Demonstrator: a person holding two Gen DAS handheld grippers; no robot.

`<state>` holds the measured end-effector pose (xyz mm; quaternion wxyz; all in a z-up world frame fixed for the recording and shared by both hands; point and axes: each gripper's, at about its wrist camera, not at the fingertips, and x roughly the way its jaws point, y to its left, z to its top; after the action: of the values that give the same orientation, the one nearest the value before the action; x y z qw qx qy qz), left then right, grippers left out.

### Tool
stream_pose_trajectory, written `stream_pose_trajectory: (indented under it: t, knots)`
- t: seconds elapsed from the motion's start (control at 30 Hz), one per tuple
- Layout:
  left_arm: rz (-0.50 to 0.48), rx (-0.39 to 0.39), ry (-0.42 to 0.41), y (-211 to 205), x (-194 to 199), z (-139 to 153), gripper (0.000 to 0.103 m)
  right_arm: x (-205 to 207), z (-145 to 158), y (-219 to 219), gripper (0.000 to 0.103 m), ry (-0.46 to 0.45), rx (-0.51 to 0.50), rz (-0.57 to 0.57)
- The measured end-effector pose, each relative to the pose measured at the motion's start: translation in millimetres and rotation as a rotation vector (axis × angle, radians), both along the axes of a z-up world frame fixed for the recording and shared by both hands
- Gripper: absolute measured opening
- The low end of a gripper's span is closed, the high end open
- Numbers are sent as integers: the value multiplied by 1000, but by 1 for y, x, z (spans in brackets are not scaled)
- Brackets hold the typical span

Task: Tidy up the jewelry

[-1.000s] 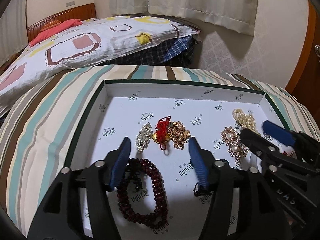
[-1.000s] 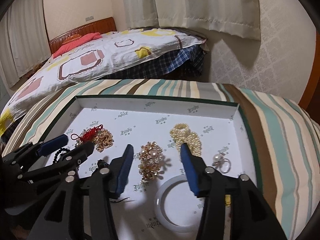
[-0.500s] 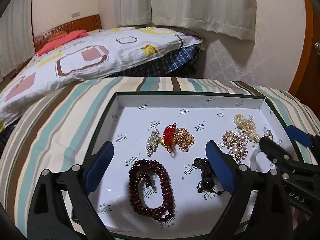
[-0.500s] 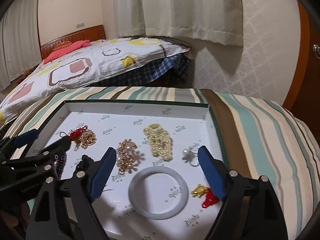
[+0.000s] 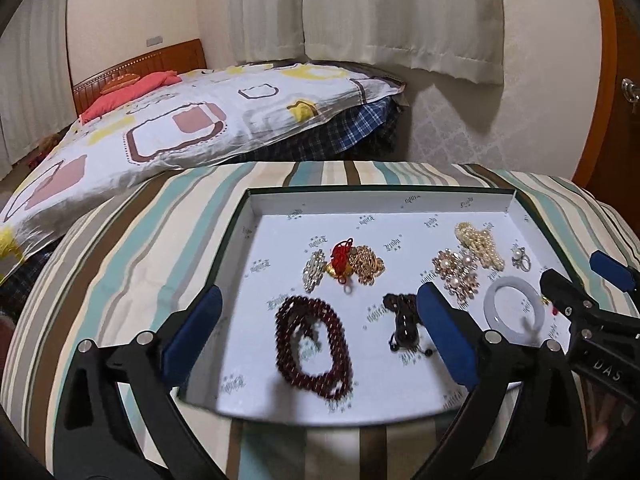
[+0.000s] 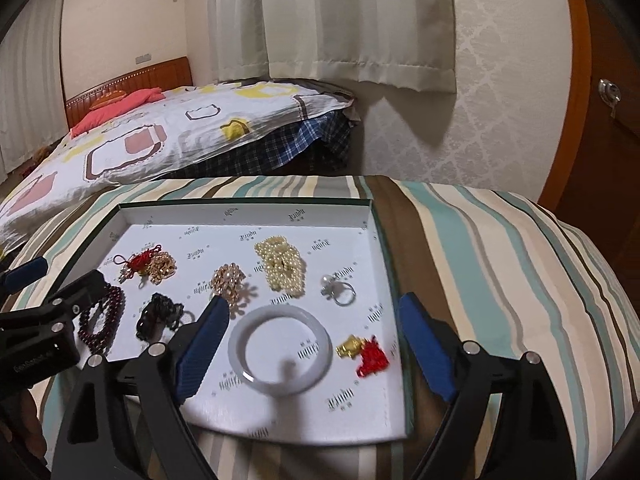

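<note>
Grippers, left [image 5: 318, 334] and right [image 6: 314, 346], both spread wide, empty, above tray [image 6: 240, 211]; jewelry ahead looks sorted.

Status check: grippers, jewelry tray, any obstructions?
Left gripper and right gripper open, empty, above the tray. White bangle and ring lie loose. Nothing blocking.
</note>
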<state>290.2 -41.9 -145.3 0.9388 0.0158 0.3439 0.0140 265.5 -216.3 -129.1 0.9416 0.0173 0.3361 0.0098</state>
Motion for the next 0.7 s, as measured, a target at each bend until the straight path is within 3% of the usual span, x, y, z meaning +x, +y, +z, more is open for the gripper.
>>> stream_pose_trajectory:
  t: [0.7]
  knots:
    - [39, -23, -145, 13, -124, 95, 99, -108, 80, 0, 84, -120, 22, 36]
